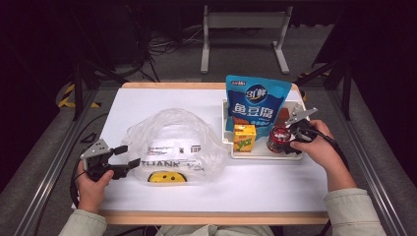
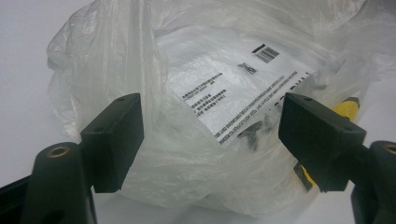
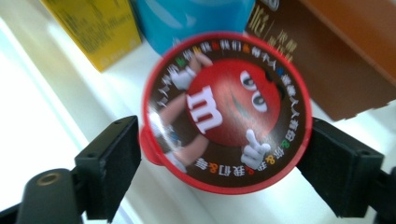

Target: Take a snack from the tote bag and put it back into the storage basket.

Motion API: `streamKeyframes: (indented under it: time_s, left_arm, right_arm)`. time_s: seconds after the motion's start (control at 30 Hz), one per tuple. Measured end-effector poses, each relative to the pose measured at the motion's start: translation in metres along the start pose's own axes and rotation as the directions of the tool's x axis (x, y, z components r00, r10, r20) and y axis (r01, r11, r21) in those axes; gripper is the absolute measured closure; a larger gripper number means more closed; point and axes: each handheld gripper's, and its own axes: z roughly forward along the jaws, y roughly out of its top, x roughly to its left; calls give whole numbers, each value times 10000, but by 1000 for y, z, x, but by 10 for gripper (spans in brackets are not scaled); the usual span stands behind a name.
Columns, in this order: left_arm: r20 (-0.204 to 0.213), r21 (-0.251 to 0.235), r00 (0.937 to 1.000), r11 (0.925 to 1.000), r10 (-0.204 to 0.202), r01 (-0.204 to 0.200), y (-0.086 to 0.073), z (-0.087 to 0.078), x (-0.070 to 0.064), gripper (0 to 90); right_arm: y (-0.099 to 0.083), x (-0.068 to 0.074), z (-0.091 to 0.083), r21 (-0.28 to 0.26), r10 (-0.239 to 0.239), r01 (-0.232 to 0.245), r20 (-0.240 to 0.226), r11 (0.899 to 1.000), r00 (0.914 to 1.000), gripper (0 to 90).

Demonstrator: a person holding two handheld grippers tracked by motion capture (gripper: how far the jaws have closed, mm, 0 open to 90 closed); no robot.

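Note:
A crumpled clear plastic bag (image 1: 172, 142) with a printed label and a yellow smiley lies on the white table at the left. My left gripper (image 1: 130, 155) is open just at its left edge, and in the left gripper view the bag (image 2: 224, 70) bulges between and beyond the spread jaws of that gripper (image 2: 210, 135). At the right, a red-lidded M&M's cup (image 1: 279, 139) stands in a white tray (image 1: 265, 155). My right gripper (image 3: 224, 158) is open, its jaws flanking the cup's lid (image 3: 224, 107) very closely on both sides.
The tray also holds a tall blue snack pouch (image 1: 255, 101), a yellow drink carton (image 1: 244, 137) and a brown box (image 1: 282, 118), all close behind or beside the cup. Bare white tabletop lies in front of the tray and bag.

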Motion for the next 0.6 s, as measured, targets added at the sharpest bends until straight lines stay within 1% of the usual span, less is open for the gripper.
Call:
streamKeyframes:
  time_s: [0.03, 0.13, 0.2, 0.23, 0.27, 0.3, 0.33, 0.37, 0.4, 0.43, 0.47, 0.5, 0.53, 0.57, 0.6]
  left_arm:
    - [-3, 7, 10000, 10000, 5, -5, 0, 0, 0, 229]
    - [-3, 10, 10000, 10000, 55, -55, 1, 0, -1, 229]
    - [2, -75, 10000, 10000, 59, -59, 2, -2, -2, 229]
    - [2, -75, 10000, 10000, 59, -59, 2, -2, -2, 229]
    - [23, -115, 10000, 9999, 66, -66, 2, -3, -3, 229]
    - [54, -114, 9999, 9999, 113, -113, 3, -3, -4, 229]
    - [51, -137, 9999, 9998, 118, -117, 4, -4, -5, 228]
    - [92, -131, 9999, 9998, 126, -125, 5, -5, -6, 228]
    - [117, -220, 9998, 9996, 150, -147, 6, -5, -7, 227]
    - [124, -179, 9997, 9996, 205, -203, 6, -5, -7, 221]
    - [145, -164, 9997, 9996, 214, -211, 6, -6, -9, 221]
    - [119, -141, 9994, 9994, 330, -329, 6, -6, -10, 220]
    - [142, -195, 9995, 9994, 273, -270, 6, -7, -12, 220]
    - [180, -168, 9991, 9992, 377, -374, 7, -8, -13, 220]
    - [184, -190, 9991, 9991, 381, -377, 7, -8, -14, 220]
  right_arm:
    - [1, 1, -2, -136, -58, 58, 40, 9999, 10000, 145]
    - [5, 6, -13, -517, -19, 29, 189, 9987, 9998, 125]
    - [7, 10, -21, -777, -76, 100, 309, 9969, 9995, 114]
    - [7, 10, -21, -777, -76, 100, 309, 9969, 9995, 114]
    - [7, 12, -25, -954, -61, 95, 359, 9954, 9993, 110]
    - [8, 15, -30, -1200, -28, 73, 376, 9927, 9993, 106]
    - [9, 21, -39, -1580, 41, 22, 396, 9874, 9992, 102]
    - [9, 21, -39, -1580, 41, 22, 396, 9874, 9992, 102]
    - [8, 24, -43, -1763, 64, 4, 381, 9843, 9993, 98]
    - [8, 28, -47, -2010, 114, -36, 375, 9796, 9992, 96]
    - [8, 30, -50, -2142, 126, -45, 362, 9768, 9993, 94]
    - [7, 34, -54, -2355, 116, -37, 325, 9719, 9994, 92]
    - [6, 37, -56, -2539, 84, -7, 293, 9672, 9995, 91]
    - [5, 41, -59, -2752, 88, -11, 266, 9614, 9996, 92]
    - [4, 44, -61, -2975, 87, -14, 232, 9547, 9997, 92]
